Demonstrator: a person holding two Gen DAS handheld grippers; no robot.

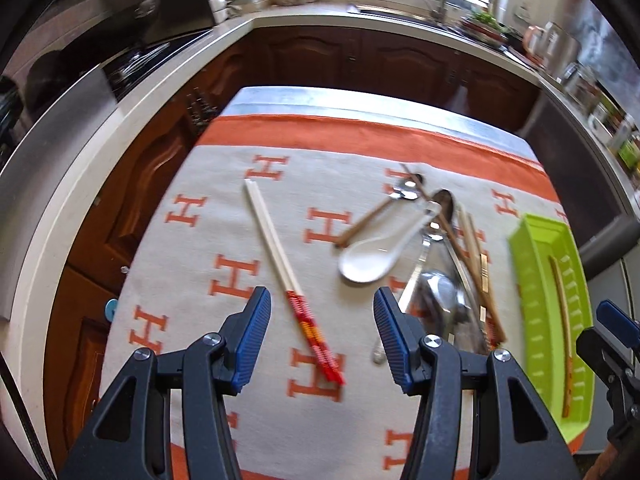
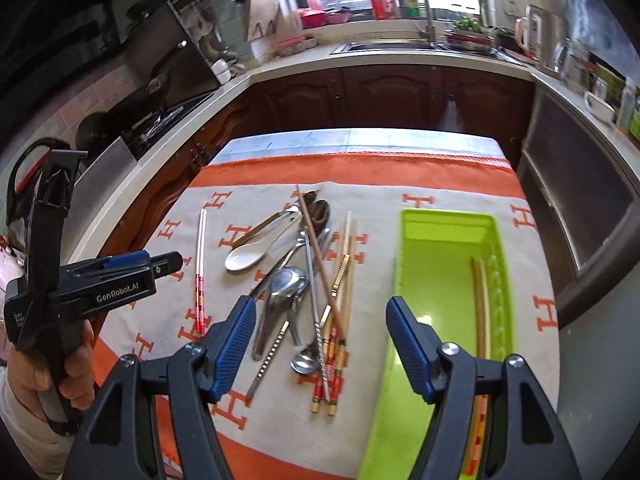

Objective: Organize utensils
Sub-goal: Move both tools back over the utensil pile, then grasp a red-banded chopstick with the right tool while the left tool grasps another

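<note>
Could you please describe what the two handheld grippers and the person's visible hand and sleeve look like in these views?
Both the left gripper and the right gripper have black angular plastic frames with triangular cut-outs, silver screw heads, and ribbed blue pads on the fingers. In the right wrist view, the left gripper's side carries white "GenRobot.AI" lettering, with a black loop showing red behind it. The hand emerges from a light-coloured sleeve.

A woven, matt cream cloth with orange H letters (image 2: 400, 192) covers the worktop. A glossy white ceramic soup spoon (image 2: 246, 256) lies among shiny polished steel spoons (image 2: 286, 284) and smooth wooden chopsticks (image 2: 346, 248). The lime-green plastic tray (image 2: 432, 276) has a glossy, reflective floor. Ribbed blue rubbery pads face the matt black plastic fingers (image 2: 236, 340).
</note>
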